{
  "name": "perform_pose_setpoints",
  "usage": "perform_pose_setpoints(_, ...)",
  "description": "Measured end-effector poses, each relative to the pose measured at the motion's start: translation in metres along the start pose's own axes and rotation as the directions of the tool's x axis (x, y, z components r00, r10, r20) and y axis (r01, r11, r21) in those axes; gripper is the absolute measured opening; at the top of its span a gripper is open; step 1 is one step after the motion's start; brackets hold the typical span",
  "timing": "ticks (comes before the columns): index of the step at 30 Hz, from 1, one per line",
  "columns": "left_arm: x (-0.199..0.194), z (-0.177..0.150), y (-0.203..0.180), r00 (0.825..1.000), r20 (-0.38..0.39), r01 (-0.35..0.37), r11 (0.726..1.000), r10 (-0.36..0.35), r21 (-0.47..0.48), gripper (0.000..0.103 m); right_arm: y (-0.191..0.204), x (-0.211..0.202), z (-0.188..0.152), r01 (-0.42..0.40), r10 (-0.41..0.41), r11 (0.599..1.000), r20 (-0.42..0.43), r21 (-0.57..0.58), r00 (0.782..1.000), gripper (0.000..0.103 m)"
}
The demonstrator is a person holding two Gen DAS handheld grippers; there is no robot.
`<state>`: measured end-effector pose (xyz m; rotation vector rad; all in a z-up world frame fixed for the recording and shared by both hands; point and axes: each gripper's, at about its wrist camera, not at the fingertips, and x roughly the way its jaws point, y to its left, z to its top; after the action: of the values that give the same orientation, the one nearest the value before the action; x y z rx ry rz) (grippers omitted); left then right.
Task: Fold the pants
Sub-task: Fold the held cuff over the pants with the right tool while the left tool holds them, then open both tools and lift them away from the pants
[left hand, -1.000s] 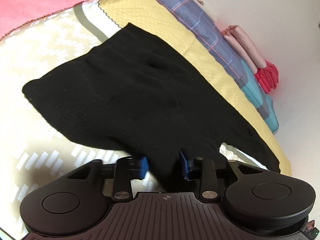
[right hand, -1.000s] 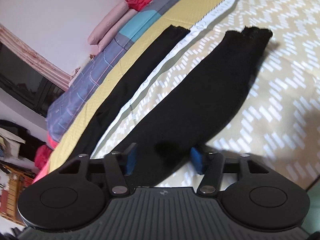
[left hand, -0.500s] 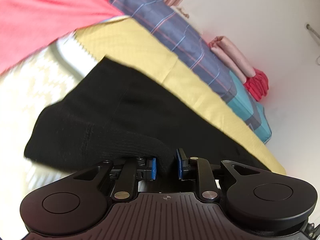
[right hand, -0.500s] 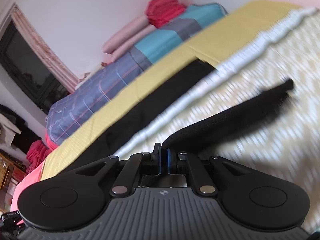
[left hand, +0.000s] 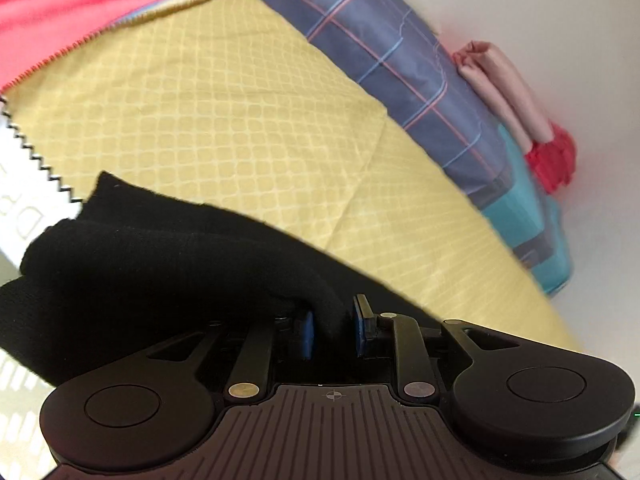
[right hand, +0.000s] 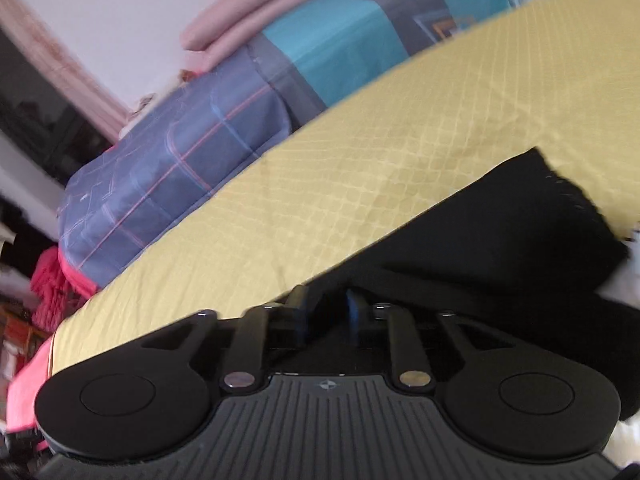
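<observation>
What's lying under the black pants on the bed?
The black pants lie mostly on a yellow quilted cover, with a white patterned sheet at one end. Anything beneath their middle is covered.

The black knit pants [left hand: 168,264] lie doubled over on the yellow quilted bedcover [left hand: 224,120], layers stacked with the upper one bulging. In the left wrist view the cloth spreads leftward and ahead of the left tongs [left hand: 332,326], a ridge of it rising between the blue pads. In the right wrist view the pants [right hand: 500,236] stretch rightward and ahead from the right tongs [right hand: 324,312], ending in a frayed hem far right.
</observation>
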<state>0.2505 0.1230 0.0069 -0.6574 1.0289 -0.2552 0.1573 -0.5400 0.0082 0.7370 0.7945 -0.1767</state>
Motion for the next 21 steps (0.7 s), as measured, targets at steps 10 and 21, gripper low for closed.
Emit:
perform_pose_setpoints(10, -0.028, -0.005, 0.007, 0.992, 0.068, 0.105, 0.994, -0.103, -0.027, 0.103, -0.05, -0.097, -0.005, -0.004, -0.008, 0.999, 0.333, 0.035, 0.943, 0.078)
perform_pose_setpoints(21, -0.067, -0.017, 0.007, 0.979, 0.103, 0.181, 0.983, -0.176, -0.034, 0.103, -0.043, -0.092, -0.054, 0.237, -0.204, 0.967, 0.271, -0.094, 0.941, 0.07)
